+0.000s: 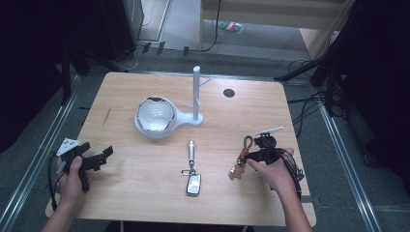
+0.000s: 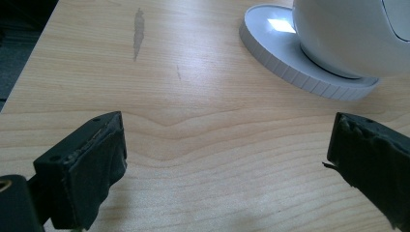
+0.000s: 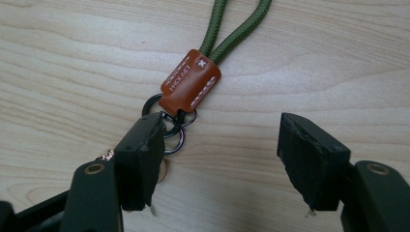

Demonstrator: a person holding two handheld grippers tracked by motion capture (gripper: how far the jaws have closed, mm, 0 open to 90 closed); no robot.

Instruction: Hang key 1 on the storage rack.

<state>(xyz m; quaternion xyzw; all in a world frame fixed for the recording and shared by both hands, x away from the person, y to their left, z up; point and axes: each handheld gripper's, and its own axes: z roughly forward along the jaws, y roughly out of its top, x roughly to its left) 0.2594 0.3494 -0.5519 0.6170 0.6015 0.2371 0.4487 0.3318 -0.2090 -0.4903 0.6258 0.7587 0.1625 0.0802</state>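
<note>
Right gripper [image 3: 217,159]: jaws part open, nothing clamped, left jaw over the rings of the green cord keychain [image 1: 243,155] near table's [image 1: 145,198] right edge. Leather tag [image 3: 191,82] lettering illegible. Left gripper [image 2: 227,145]: wide, empty, bare wood around.

Green cord [image 3: 227,29] — brown leather tab [image 3: 191,82]

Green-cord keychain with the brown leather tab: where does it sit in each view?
High view: green-cord keychain lies at right of the table, just left of the right gripper.
Right gripper view: centre top, cord loop running up, metal rings at the left jaw, jaws apart and not pressing on it.
Left gripper view: not in this picture; it looks at the white bowl stand.
Shared landmark: the light wood tabletop.
</note>
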